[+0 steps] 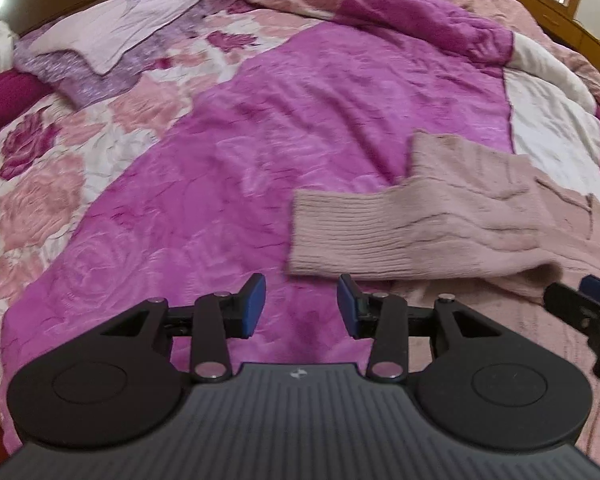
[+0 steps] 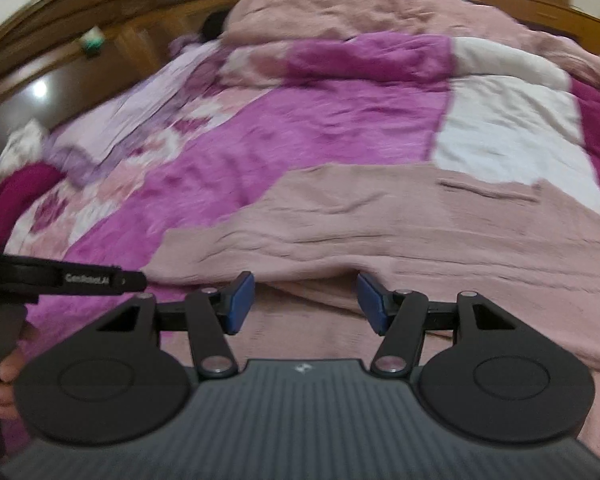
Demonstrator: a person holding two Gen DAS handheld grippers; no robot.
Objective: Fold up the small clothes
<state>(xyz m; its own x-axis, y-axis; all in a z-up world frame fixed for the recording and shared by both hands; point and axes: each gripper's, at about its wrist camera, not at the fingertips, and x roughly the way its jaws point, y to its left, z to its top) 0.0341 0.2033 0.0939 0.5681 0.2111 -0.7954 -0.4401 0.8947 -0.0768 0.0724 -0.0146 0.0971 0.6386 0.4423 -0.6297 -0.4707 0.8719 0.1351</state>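
With both the left gripper (image 1: pixel 301 306) and right gripper (image 2: pixel 306 304) hanging released, the pink knit sweater (image 1: pixel 440 220) is lying folded on the magenta quilt (image 1: pixel 220 160), its sleeve probably risking springing loose.

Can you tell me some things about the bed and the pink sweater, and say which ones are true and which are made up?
1. The left gripper is open and holds nothing. True.
2. The pink sweater hangs on a hanger. False: it lies on the bed cover.
3. A sleeve is folded across the sweater. True.
4. The right gripper is squeezed shut on the sweater. False: its jaws are apart, above the sweater.
5. The bed cover is plain blue. False: it is pink and magenta with roses.
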